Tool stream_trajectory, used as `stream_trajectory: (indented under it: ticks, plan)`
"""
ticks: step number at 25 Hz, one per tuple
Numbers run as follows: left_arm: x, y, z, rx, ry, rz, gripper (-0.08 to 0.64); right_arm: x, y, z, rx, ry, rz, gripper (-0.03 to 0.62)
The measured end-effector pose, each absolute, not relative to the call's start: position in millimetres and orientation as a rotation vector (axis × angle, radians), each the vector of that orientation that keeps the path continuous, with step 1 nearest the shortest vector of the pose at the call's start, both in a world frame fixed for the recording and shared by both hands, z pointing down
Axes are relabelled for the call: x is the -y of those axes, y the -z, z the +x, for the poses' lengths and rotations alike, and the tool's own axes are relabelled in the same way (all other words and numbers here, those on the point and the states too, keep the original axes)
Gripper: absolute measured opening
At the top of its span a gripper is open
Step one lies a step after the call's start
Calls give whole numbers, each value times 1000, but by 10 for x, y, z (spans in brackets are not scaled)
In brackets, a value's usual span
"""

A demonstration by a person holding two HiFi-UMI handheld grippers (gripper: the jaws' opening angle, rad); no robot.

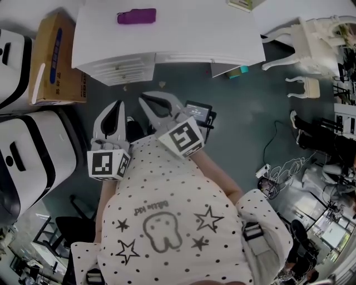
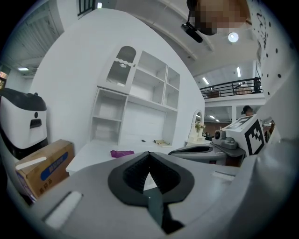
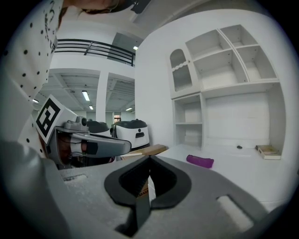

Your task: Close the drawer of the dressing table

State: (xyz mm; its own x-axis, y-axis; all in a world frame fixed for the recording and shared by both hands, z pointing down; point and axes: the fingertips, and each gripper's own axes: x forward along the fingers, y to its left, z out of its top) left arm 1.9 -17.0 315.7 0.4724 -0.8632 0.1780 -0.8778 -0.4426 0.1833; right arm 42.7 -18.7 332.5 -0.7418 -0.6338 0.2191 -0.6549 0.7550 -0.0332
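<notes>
Nearest the camera, at the bottom of the head view, is the person's dotted shirt.

Just above it, at frame centre, both grippers are held side by side, close together and pointing toward the top of the frame.
- The left gripper has its jaws together with nothing between them.
- The right gripper likewise has its jaws meeting at the tips and holds nothing.
- Neither gripper touches any furniture. A strip of dark floor separates them from the table.

Beyond the grippers, across the upper middle of the frame, stands the white dressing table.
- Its drawer block sits under the left part of the top and faces the grippers.
- Small knobs are visible on the fronts.
- Whether a drawer stands out from the block cannot be judged from this steep angle.

A purple object lies on the table top near its upper left. A cardboard box stands just left of the table. Below the box, at the left edge, are white-and-black machines.

A white chair occupies the upper right.

Farthest back, both gripper views show white shelving rising behind the table top.
</notes>
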Motion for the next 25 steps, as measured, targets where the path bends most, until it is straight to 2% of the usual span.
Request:
stream_trajectory:
  ticks: [7,25]
  plan:
    - [191,-3147,-137,1528,-71,2442,0,177,-3282,339,2779,-155,1008,-5]
    - [8,-3184,86,1491,-76,2477,0,15,-3339,428,2765,-152,963,-3]
